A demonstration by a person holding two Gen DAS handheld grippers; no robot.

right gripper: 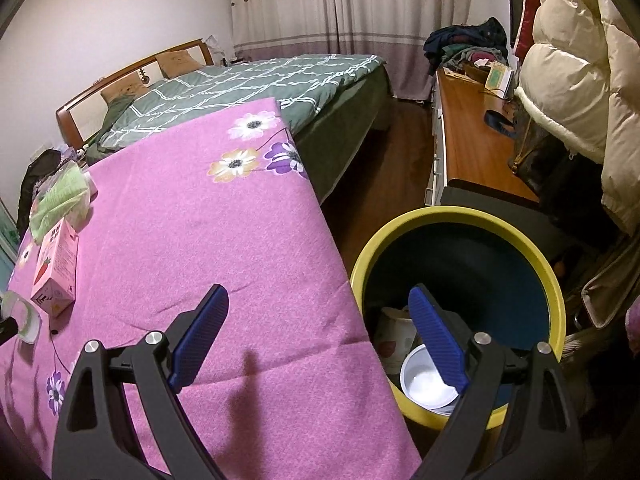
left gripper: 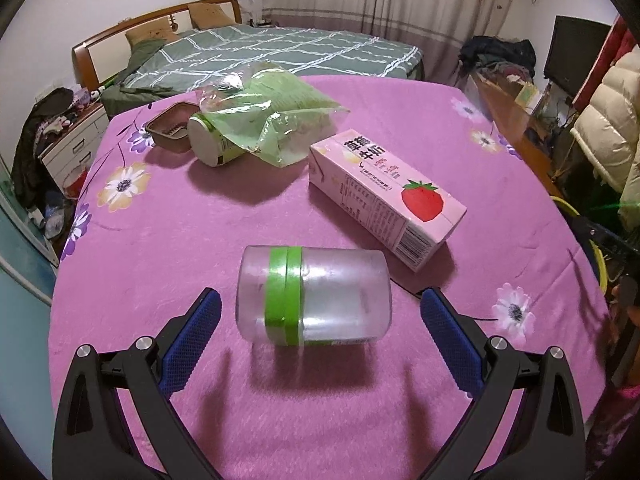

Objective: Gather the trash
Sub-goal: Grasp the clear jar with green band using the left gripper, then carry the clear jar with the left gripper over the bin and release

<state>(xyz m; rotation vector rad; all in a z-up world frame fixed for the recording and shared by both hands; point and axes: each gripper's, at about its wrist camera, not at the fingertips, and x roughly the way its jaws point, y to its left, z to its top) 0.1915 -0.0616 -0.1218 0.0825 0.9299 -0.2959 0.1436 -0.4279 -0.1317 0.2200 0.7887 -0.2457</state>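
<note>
A clear plastic jar with a green band (left gripper: pixel 314 296) lies on its side on the pink flowered tablecloth (left gripper: pixel 200 232). My left gripper (left gripper: pixel 318 308) is open, with one finger on each side of the jar and not touching it. Behind lie a pink strawberry milk carton (left gripper: pixel 384 192), a green plastic bag (left gripper: pixel 276 116) over a white-green cup (left gripper: pixel 208 140), and a brown tray (left gripper: pixel 170 126). My right gripper (right gripper: pixel 318 312) is open and empty over the table's right edge, beside a yellow-rimmed trash bin (right gripper: pixel 460 292) that holds a white cup (right gripper: pixel 424 380) and a carton.
A bed (left gripper: pixel 280 52) stands behind the table. A wooden desk (right gripper: pixel 472 136) with clothes and a cream puffy coat (right gripper: pixel 572 80) stand at the right. A nightstand (left gripper: pixel 72 144) is at the left. The carton (right gripper: pixel 56 276) and bag (right gripper: pixel 60 196) also show in the right wrist view.
</note>
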